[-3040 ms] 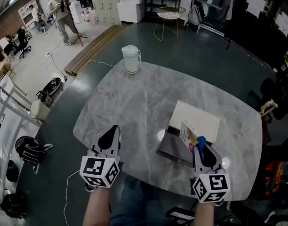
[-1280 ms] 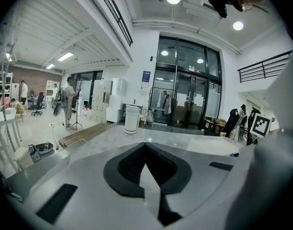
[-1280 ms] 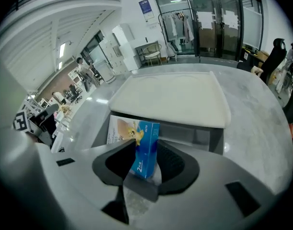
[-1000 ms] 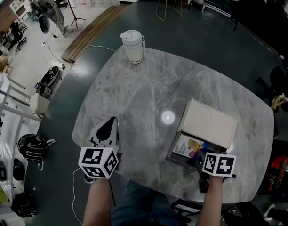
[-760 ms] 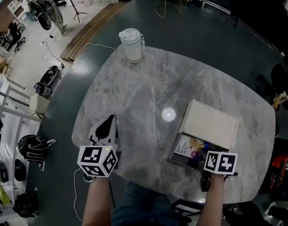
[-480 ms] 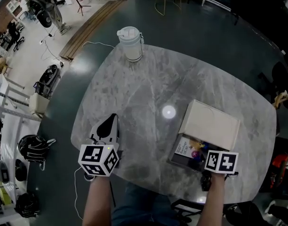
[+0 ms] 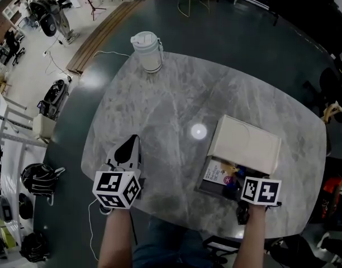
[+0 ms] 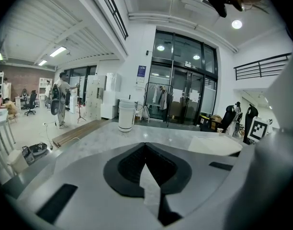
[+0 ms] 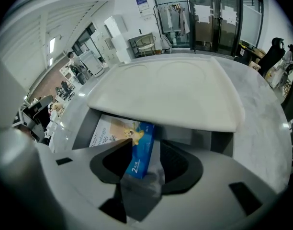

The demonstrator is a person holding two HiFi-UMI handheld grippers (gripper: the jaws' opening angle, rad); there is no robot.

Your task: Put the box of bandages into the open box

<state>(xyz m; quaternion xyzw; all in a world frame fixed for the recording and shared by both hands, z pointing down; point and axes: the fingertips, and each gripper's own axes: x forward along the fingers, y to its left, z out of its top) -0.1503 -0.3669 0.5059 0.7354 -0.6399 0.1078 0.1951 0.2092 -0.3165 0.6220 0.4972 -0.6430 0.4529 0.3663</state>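
Note:
The bandage box [image 7: 217, 173] lies inside the grey open box [image 7: 207, 188], whose white lid [image 7: 245, 143] stands propped up behind it. My right gripper [image 7: 233, 184] reaches into the open box from the near side. In the right gripper view the jaws are opening, with the blue edge of the bandage box [image 9: 140, 153] still between them and a gap showing on the right side. The white lid [image 9: 170, 95] hangs just above. My left gripper [image 7: 128, 149] rests shut and empty over the table's near left; its tips meet in the left gripper view [image 8: 145, 150].
A white lidded tumbler [image 7: 147, 51] stands at the table's far edge, also seen as the tumbler [image 8: 125, 115] ahead of the left gripper. The grey marble table [image 7: 171, 105] has rounded edges, with dark floor beyond. A person [image 7: 45, 10] stands far off at the left.
The right gripper's jaws have spread around the bandage box, which now lies in the open box. The left gripper has stayed where it was.

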